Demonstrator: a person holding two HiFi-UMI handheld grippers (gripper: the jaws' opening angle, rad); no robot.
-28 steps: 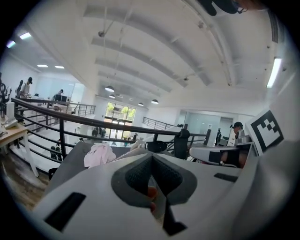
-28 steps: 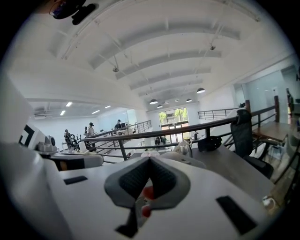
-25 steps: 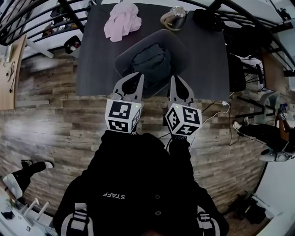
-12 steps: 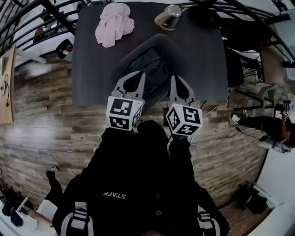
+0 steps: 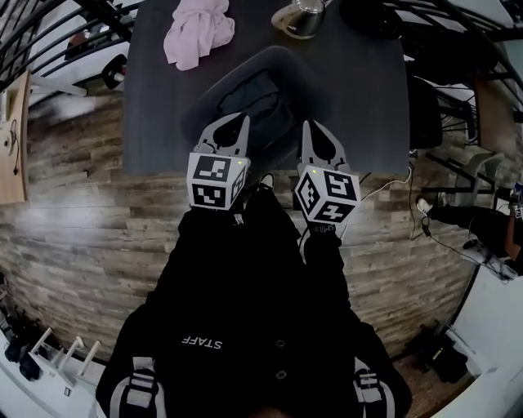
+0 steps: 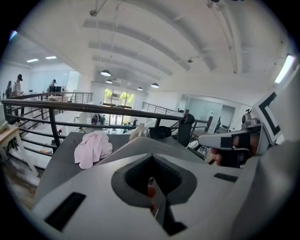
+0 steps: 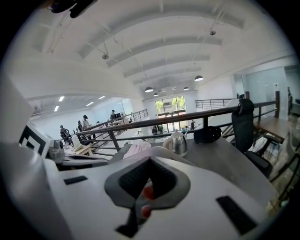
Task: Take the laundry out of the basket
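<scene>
The table point(image 5: 151, 106) carries one basket point(image 5: 315, 82) holding one dark garment point(image 5: 257, 94), plus one pink cloth point(image 5: 196, 28) and one kettle point(image 5: 298, 16).

Your table point(image 5: 155, 106) has a matt, smooth dark-grey top, and the floor point(image 5: 73, 229) below you is grainy wood plank. The pink cloth point(image 5: 198, 31) looks soft and crumpled, the kettle point(image 5: 298, 18) is glossy metal, and the basket point(image 5: 306, 82) is matt dark grey.

Head view steeply down, gripper views low and level, all sharing table point(image 5: 359, 106)
</scene>
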